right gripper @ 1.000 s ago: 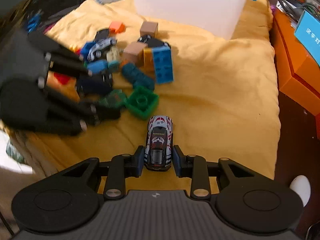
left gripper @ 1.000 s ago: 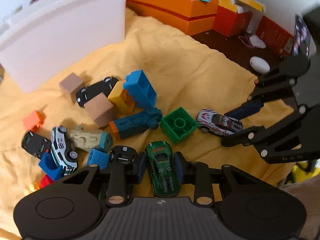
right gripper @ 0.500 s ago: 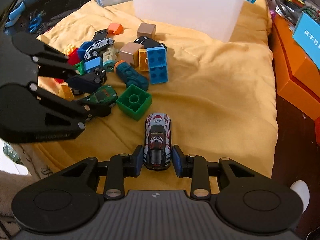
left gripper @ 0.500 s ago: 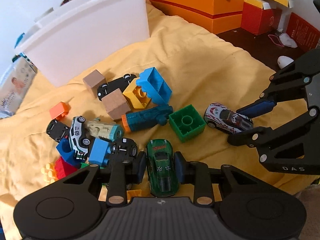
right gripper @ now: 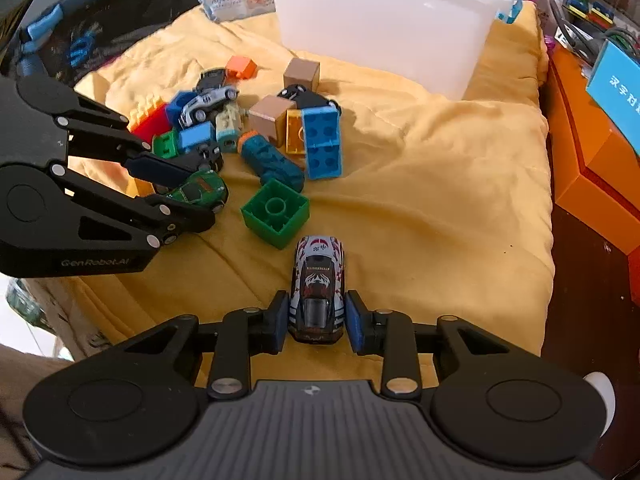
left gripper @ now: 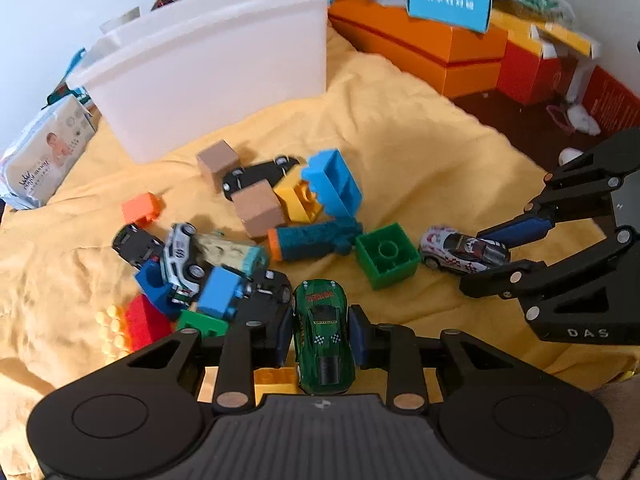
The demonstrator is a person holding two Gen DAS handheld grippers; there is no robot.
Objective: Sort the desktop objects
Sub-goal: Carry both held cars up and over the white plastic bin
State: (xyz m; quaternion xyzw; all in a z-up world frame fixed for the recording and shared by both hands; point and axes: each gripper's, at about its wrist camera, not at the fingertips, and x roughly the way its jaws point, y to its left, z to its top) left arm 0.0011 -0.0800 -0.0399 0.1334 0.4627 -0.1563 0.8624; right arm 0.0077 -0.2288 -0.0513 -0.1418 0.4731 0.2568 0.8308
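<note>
My left gripper (left gripper: pixel 322 336) is shut on a green toy car (left gripper: pixel 322 332), lifted above the yellow cloth (left gripper: pixel 420 128); the green car also shows in the right wrist view (right gripper: pixel 198 190). My right gripper (right gripper: pixel 317 322) is shut on a white and red toy car (right gripper: pixel 318 284), which the left wrist view shows too (left gripper: pixel 464 248). A pile of toy cars and bricks lies on the cloth: a green brick (right gripper: pixel 276 212), a blue brick (right gripper: pixel 322 140), a teal toy (right gripper: pixel 272 160), wooden cubes (right gripper: pixel 268 114), an orange brick (right gripper: pixel 241 67). A white plastic bin (right gripper: pixel 384 20) stands behind the pile.
Orange and red boxes (left gripper: pixel 436 48) line the right side beyond the cloth's edge, over a dark surface (right gripper: pixel 592 300). A pack of baby wipes (left gripper: pixel 44 156) lies left of the bin. Bare cloth lies right of the pile.
Both grippers have risen and pulled back with their cars held. The pile now looks farther off, and more of the bin and the wipes pack shows.
</note>
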